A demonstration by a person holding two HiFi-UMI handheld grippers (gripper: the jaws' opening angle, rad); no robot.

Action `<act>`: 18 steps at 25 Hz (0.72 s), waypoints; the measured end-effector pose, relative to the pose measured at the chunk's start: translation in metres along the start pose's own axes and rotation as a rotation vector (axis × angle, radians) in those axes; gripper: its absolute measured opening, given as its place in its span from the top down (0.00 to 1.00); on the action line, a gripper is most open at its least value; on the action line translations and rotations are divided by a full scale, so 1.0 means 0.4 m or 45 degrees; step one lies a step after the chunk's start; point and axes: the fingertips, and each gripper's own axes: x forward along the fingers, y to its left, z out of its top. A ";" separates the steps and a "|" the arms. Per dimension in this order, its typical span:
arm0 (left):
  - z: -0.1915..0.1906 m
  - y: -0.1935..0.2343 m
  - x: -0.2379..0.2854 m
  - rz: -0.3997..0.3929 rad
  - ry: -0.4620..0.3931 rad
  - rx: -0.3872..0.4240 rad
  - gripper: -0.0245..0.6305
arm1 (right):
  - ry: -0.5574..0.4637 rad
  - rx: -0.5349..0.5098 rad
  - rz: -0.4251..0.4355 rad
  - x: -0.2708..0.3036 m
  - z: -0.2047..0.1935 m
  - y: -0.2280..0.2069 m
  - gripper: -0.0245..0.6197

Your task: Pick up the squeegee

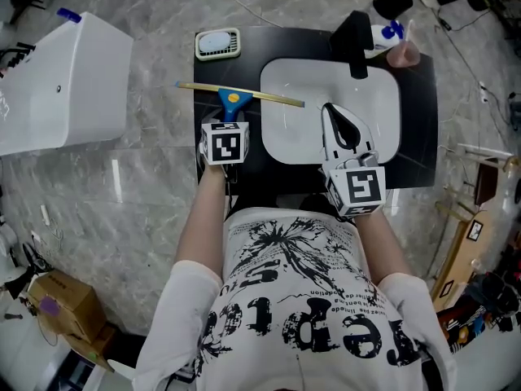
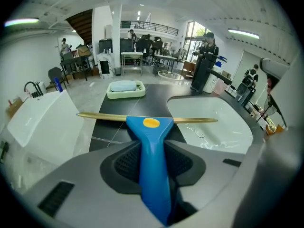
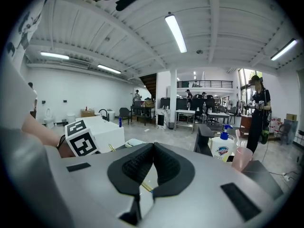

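Two fingers of my left gripper pinch the squeegee by its handle, the black ribbed pads pressing on either side of it. The handle is bright blue plastic, narrow where I hold it and flaring into a broad wedge at the head, with a yellow oval spot in the middle of that wedge. Across the head runs a long, thin, brass-coloured blade strip that sticks out well past the handle on both sides. It sits at the left part of the black counter, handle toward me, blade crosswise, and the blade's right end reaches over the rim of the white sink. Whether the blade rests on the counter or is just off it I cannot tell. Beyond the blade, near the counter's far left corner, stands a pale green soap dish. My right gripper hangs over the sink with its fingers pressed together and nothing between them.
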 end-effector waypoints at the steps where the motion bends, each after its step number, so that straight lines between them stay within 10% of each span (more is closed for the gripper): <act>1: 0.004 -0.002 -0.010 -0.005 -0.015 -0.007 0.75 | -0.004 -0.002 0.003 -0.004 0.005 -0.001 0.94; 18: 0.286 -0.018 -0.363 0.030 -0.577 0.005 0.75 | -0.150 -0.057 0.016 -0.072 0.161 -0.005 0.94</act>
